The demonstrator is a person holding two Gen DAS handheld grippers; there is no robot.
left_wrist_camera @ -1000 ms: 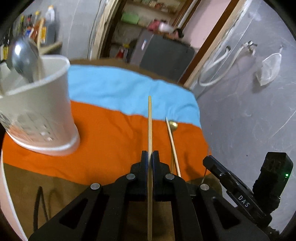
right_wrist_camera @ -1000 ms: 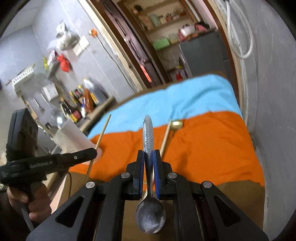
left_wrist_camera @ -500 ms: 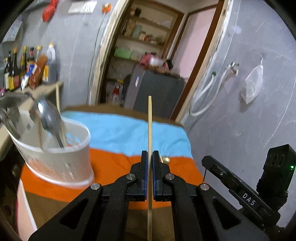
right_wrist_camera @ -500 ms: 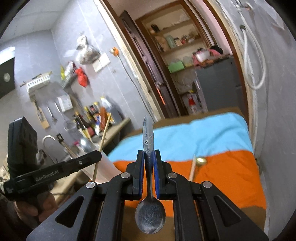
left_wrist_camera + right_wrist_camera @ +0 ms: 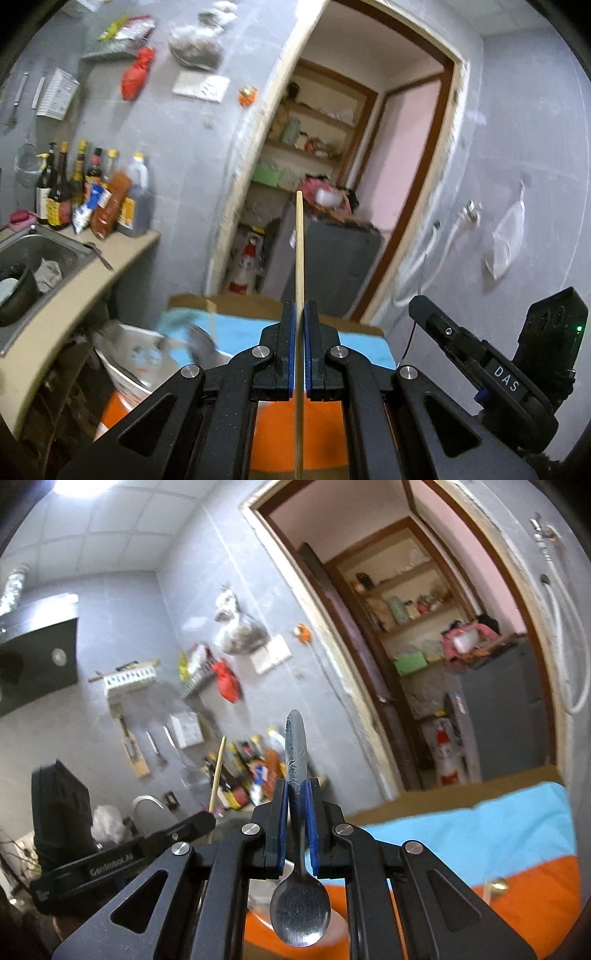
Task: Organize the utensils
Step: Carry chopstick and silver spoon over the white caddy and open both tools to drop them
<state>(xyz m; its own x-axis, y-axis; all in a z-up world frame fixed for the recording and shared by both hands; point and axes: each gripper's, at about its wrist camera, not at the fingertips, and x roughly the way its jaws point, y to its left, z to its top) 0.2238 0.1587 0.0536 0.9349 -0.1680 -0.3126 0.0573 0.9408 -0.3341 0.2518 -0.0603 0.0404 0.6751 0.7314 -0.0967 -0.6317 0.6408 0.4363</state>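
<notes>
1. We see our left tongs (image 5: 299, 321) pinching a thin, long wooden chopstick (image 5: 299, 251). It points up to 12 o'clock.
2. Our right tongs (image 5: 299, 801) pinch a shiny metal spoon (image 5: 300, 912) by its handle. The round bowl hangs at 6 o'clock, near the camera.
3. A white plastic holder (image 5: 129, 365) sits at 8 o'clock in the left view. It looks blurry.
4. It stands on a tabletop with an orange and blue cloth (image 5: 480, 834).
5. A small gold spoon end (image 5: 497, 885) lies on the orange part at 4 o'clock in the right view.
</notes>
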